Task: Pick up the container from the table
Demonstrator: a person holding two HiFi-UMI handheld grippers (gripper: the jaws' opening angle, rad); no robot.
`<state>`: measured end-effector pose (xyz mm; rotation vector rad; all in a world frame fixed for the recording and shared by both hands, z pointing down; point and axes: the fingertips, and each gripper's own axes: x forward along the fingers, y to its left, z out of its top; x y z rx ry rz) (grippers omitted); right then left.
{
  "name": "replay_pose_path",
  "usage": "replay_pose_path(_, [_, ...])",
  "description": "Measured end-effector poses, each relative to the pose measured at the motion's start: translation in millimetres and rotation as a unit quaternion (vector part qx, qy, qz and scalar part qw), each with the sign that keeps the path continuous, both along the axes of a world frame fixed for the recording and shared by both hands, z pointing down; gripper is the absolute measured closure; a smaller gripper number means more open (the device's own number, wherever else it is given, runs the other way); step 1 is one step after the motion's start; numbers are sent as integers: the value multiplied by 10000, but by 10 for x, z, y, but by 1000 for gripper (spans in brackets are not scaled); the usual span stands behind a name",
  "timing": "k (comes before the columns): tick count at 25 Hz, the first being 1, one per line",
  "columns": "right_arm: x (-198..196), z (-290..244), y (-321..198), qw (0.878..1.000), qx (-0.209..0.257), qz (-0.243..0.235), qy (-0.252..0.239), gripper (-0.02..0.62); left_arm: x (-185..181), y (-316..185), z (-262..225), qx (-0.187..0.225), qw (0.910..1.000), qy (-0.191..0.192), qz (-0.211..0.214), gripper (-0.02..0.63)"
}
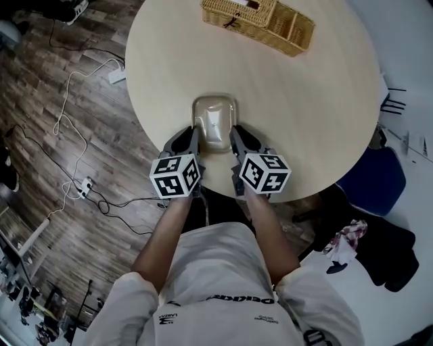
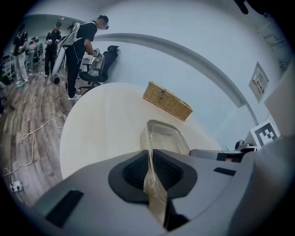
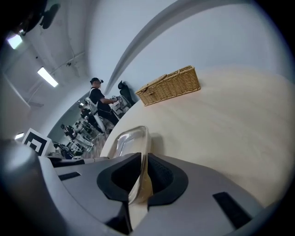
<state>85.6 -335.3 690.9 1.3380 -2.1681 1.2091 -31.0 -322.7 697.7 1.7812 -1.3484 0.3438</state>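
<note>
Already the grasp looks made. The clear, shallow rectangular plastic container [image 1: 215,121] sits on the round pale wooden table [image 1: 304,101], near the edge closest to the person, and each tool has one of its long side walls pinched. The left gripper [image 2: 150,168] is clamped on the left wall and the right gripper [image 3: 142,173] on the right wall, with thin plastic squeezed between the ribbed pads. Lifting remains; the base seems not yet off the tabletop. Both forearms reach forward side by side, grippers angled downward. A woven wicker basket [image 1: 260,20] stands well apart at the far side.
</note>
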Motion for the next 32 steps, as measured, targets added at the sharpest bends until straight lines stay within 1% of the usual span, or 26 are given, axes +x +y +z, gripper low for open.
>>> replay_pose_path(6, [-31,-15,22,10000,1,6,-19,532,-14,14,-15,26,9999,111,38,568])
replay_pose_path(13, [-57,-260,104,9997,240,-44,44,535,-38,92,-243,203,9997,61,77,571])
replay_pose_path(17, [-67,-478,164,9986,487,-73,185,534,-49,152,-463,411,9991,19,79,571])
replay_pose_path(22, [-65,-814,292,9966,793,-29,214,532,-51,253,-810,716,9973,-26,174,571])
replay_pose_path(26, [-70,-1164,415,9935,1117,24,204,532,-59,362,-1162,1024,9945,-49,217,571])
replay_pose_path(32, [-135,-1641,658,9885,1503,-22,165,532,-126,591,-1639,1438,9893,-70,251,571])
